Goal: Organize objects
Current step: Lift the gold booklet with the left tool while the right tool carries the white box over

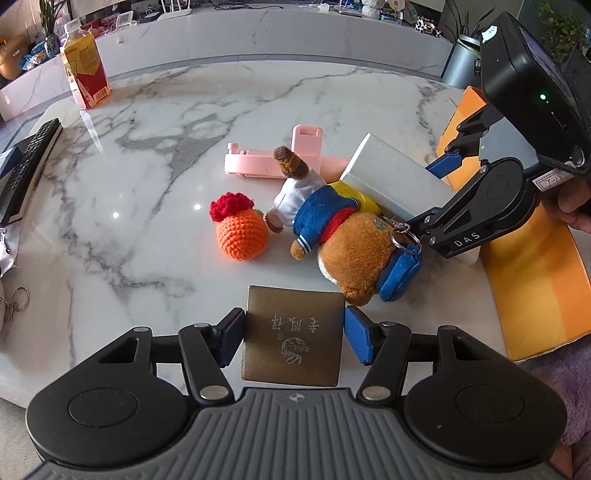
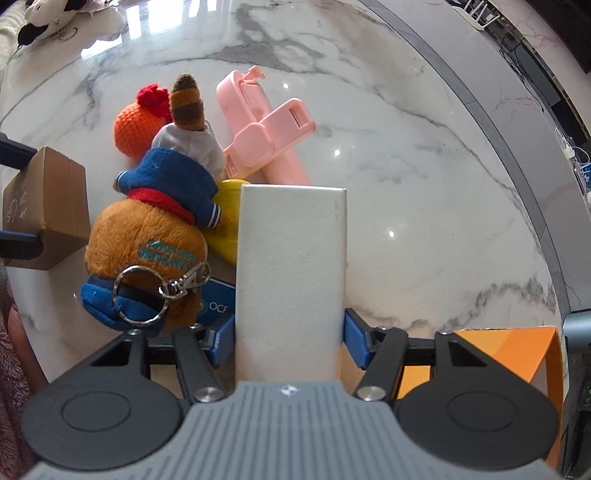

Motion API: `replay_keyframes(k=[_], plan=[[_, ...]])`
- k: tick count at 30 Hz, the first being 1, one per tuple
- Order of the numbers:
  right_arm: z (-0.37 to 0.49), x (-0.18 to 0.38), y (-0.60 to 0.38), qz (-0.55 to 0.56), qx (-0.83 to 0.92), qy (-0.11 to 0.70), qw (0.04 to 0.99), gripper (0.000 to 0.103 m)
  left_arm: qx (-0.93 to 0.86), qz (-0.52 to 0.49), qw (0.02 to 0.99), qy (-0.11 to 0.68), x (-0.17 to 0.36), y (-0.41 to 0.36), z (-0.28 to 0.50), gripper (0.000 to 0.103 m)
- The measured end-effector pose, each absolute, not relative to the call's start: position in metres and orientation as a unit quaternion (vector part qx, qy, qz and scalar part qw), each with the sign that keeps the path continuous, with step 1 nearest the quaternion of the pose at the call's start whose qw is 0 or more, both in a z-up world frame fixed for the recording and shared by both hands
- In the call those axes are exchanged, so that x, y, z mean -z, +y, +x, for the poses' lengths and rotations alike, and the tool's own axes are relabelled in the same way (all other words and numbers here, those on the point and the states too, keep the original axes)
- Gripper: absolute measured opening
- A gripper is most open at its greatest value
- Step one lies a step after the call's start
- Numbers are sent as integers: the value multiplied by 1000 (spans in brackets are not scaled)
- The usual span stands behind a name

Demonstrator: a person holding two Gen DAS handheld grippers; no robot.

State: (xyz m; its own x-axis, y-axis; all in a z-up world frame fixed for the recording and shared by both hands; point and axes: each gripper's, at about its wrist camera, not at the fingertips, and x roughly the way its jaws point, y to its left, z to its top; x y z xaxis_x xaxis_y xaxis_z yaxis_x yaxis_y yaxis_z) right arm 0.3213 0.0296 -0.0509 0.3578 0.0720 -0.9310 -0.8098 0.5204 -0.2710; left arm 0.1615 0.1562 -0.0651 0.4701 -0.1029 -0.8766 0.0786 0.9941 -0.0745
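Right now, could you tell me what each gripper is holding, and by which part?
The left gripper clamps the brown box by its side faces; the right gripper clamps the silver box by its sides, near its end.

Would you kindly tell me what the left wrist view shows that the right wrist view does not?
Only the left wrist view shows the juice bottle and black keyboard. Only the right wrist view shows the black-and-white plush at the table's far edge. Both show the bear plush, orange crochet ball, pink holder, silver box between the right gripper's fingers, and brown box between the left gripper's.
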Motion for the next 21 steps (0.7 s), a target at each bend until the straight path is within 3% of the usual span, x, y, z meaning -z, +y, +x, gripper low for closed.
replay_keyframes(k=[8, 21], plan=[[298, 14, 25, -368, -331, 439, 750, 62, 60, -8, 875, 480, 32, 150, 151, 68], [234, -106, -24, -364, -348, 342, 794, 62, 123, 46, 909, 396, -51, 90, 127, 68]])
